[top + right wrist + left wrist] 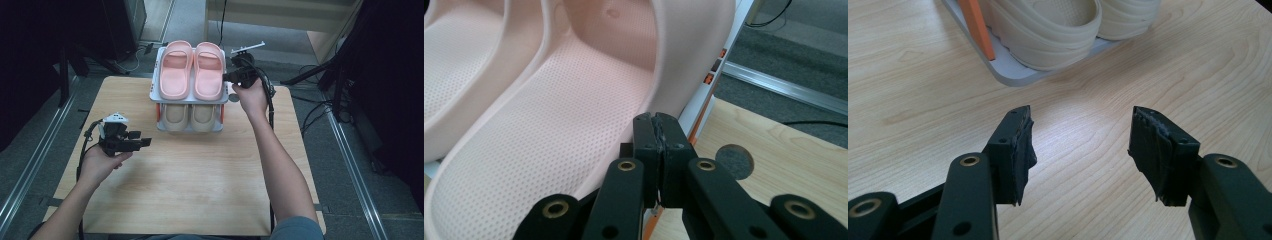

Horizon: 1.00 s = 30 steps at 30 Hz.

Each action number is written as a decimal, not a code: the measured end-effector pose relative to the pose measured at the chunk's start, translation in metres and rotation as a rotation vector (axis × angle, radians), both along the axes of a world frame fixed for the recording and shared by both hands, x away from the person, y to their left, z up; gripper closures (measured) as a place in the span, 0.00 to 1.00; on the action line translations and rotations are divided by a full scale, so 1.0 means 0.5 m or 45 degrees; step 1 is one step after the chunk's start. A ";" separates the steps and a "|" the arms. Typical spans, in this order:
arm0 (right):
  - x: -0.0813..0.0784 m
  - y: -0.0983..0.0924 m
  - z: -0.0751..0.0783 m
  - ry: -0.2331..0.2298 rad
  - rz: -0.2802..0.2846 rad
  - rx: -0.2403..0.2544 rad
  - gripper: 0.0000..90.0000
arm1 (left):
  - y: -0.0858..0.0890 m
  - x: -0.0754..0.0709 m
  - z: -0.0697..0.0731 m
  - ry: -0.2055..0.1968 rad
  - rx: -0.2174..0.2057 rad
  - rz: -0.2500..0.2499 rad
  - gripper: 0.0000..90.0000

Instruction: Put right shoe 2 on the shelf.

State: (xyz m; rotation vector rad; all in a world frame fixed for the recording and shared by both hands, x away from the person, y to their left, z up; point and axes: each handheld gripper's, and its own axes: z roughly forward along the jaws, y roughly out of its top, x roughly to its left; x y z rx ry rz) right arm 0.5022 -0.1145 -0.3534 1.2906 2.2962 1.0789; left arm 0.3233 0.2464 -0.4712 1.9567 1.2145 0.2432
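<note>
rack (156, 95) mid-table | slippers (192, 70) on top | second pair (189, 117) beneath, seemingly

A pair of pink slippers (194, 69) lies side by side atop the two-tier rack (159, 95).

Two pink slippers (192, 70), two beige slippers (189, 117), one two-tier rack (156, 80), two hand-held grippers (142, 142)

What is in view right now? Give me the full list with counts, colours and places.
pink slippers: 2, pink, side by side on the top shelf of the rack
beige slippers: 2, beige, side by side on the bottom shelf
rack: 1, pale grey shelves with orange posts, far middle of the table
table: 1, light wood
left tongs: 1, black, jaws open over bare table, near left of the rack
right tongs: 1, black, jaws shut on nothing, at the outer edge of the right pink slipper
</note>
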 end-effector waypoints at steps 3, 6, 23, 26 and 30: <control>-0.002 0.001 -0.002 0.005 0.008 0.029 0.99 | -0.002 0.002 0.001 -0.004 -0.002 -0.003 0.47; -0.005 0.005 -0.001 0.005 0.013 0.031 0.98 | -0.004 0.004 0.001 -0.004 -0.003 -0.006 0.47; -0.014 -0.002 -0.013 -0.039 0.006 0.053 0.95 | -0.010 0.016 0.001 0.001 -0.004 -0.024 0.47; -0.011 -0.001 -0.013 -0.044 0.005 0.066 0.94 | -0.012 0.016 0.001 0.000 -0.003 -0.024 0.47; -0.010 0.006 -0.013 -0.061 -0.017 0.070 0.95 | -0.012 0.017 0.001 0.001 -0.004 -0.025 0.47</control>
